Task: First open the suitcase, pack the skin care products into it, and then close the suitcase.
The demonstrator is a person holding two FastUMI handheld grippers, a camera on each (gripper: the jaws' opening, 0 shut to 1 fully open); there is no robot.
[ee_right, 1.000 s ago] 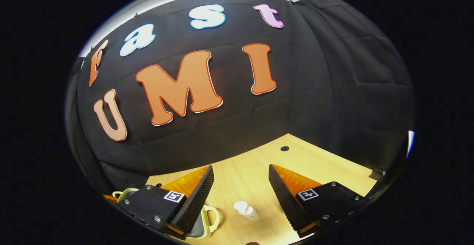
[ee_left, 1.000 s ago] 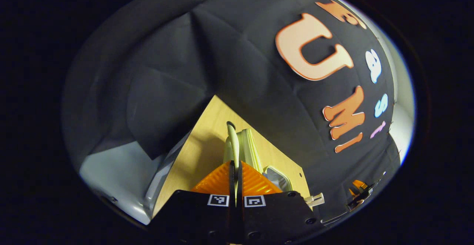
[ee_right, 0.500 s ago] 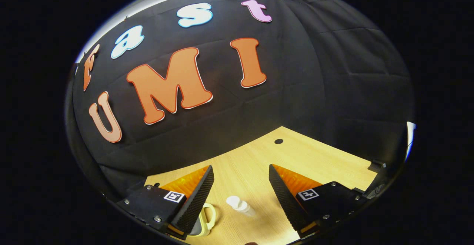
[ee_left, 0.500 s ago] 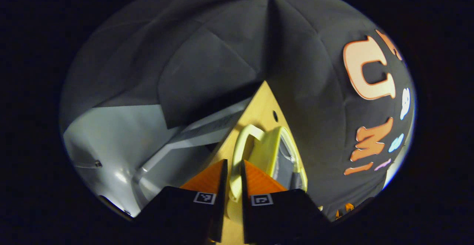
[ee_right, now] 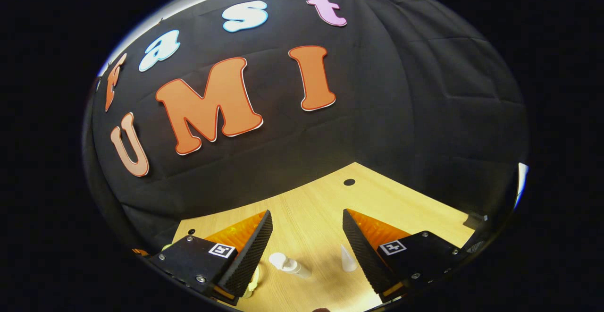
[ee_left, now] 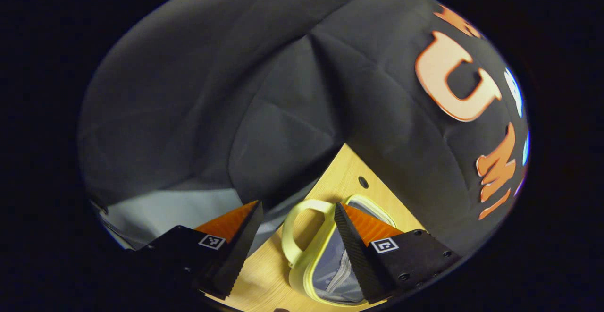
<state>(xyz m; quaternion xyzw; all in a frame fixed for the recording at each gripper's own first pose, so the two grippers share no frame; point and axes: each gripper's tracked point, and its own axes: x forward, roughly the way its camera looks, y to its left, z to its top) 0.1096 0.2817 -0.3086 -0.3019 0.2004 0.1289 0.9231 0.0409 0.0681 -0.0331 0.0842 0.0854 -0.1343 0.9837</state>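
A small pale-yellow suitcase [ee_left: 302,274] lies flat on the wooden table [ee_left: 342,170], a grey zippered panel inside its rim. Its loop handle [ee_left: 290,236] sits in the gap of my left gripper [ee_left: 297,205], which is open and not pressing on it. In the right gripper view, my right gripper [ee_right: 306,213] hangs open above the table [ee_right: 321,203]. Below it lies a small white bottle [ee_right: 285,265] on its side, and a white cone-shaped piece [ee_right: 348,258] stands by the right finger. A sliver of the suitcase [ee_right: 255,279] peeks out beside the left finger.
The black cloth wall rises close behind the table on two sides. A round cable hole [ee_left: 363,181] sits near the table's far corner, past the suitcase; another cable hole [ee_right: 349,181] lies beyond my right gripper. A pale floor [ee_left: 165,213] lies beyond the table's left edge.
My left gripper was shut on the suitcase handle and has opened, letting it go. The suitcase went from on edge to lying flat. The right gripper's view drifted rightward, bringing the white cone into sight.
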